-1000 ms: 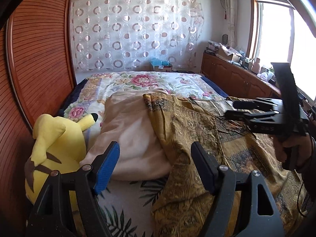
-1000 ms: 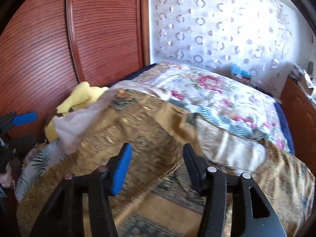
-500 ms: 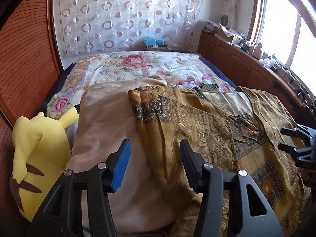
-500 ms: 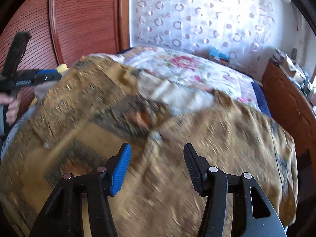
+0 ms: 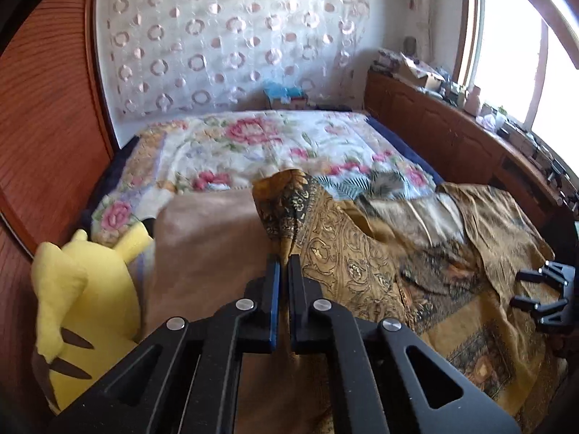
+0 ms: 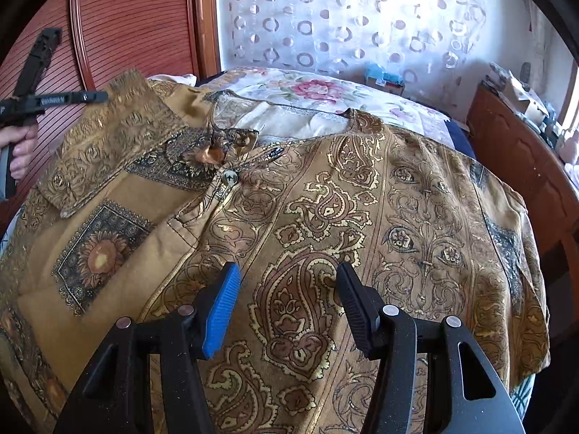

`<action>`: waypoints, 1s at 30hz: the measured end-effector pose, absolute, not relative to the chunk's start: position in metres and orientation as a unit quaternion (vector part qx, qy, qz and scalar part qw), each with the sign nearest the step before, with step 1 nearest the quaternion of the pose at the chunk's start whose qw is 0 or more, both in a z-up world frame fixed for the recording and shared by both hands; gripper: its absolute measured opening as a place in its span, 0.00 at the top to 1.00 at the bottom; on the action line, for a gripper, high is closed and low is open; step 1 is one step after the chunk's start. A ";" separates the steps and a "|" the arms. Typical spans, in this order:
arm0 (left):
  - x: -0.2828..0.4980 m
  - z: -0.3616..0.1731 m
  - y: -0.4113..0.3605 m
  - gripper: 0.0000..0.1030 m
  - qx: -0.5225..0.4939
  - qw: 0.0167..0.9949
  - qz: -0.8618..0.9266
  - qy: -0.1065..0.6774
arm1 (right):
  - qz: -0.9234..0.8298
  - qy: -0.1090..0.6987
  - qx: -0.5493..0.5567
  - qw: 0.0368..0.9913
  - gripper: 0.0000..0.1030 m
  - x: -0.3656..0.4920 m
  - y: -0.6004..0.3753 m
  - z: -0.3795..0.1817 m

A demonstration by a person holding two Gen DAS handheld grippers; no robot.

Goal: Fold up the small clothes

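Observation:
A gold-brown patterned shirt (image 6: 325,217) lies spread on the bed, buttoned front up; in the left wrist view (image 5: 398,271) it covers the right half. My left gripper (image 5: 284,271) is shut on the shirt's left sleeve edge, which rises in a fold (image 5: 286,195) just beyond the fingertips. It shows from outside in the right wrist view (image 6: 43,101) at the sleeve (image 6: 108,137). My right gripper (image 6: 286,289) is open and empty, low over the shirt's lower front; it also shows at the left wrist view's right edge (image 5: 542,300).
A beige pillow (image 5: 210,246) lies under the shirt's left side. A yellow plush toy (image 5: 83,307) sits at the bed's left edge by the wooden headboard (image 5: 47,108). A floral quilt (image 5: 271,144) covers the far bed. A wooden cabinet (image 5: 452,133) runs along the right.
My left gripper has closed on the shirt's sleeve edge. My right gripper moved right and down over the shirt's front and stays open.

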State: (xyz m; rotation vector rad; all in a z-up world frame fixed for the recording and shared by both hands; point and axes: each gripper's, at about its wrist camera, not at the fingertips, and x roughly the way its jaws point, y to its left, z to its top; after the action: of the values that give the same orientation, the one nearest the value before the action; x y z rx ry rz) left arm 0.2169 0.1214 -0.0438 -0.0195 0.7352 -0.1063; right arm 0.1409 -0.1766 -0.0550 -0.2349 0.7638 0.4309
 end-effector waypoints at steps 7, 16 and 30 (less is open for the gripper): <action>0.225 -0.044 0.130 0.95 0.013 0.931 -0.034 0.363 | 0.207 0.369 -0.113 0.899 0.44 0.141 -0.181 -0.056; 0.200 -0.030 0.122 0.49 0.013 0.943 -0.056 0.328 | 0.208 0.370 -0.110 0.899 0.44 0.144 -0.183 -0.056; 0.130 -0.044 0.049 0.21 0.022 0.943 -0.114 0.313 | 0.208 0.370 -0.111 0.899 0.44 0.143 -0.183 -0.056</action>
State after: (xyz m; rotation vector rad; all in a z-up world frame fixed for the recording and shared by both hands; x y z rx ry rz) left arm 0.1299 0.0487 -0.0437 0.0448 0.6381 -0.2316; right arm 0.1433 -0.1830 -0.0556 -0.2299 0.7669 0.4297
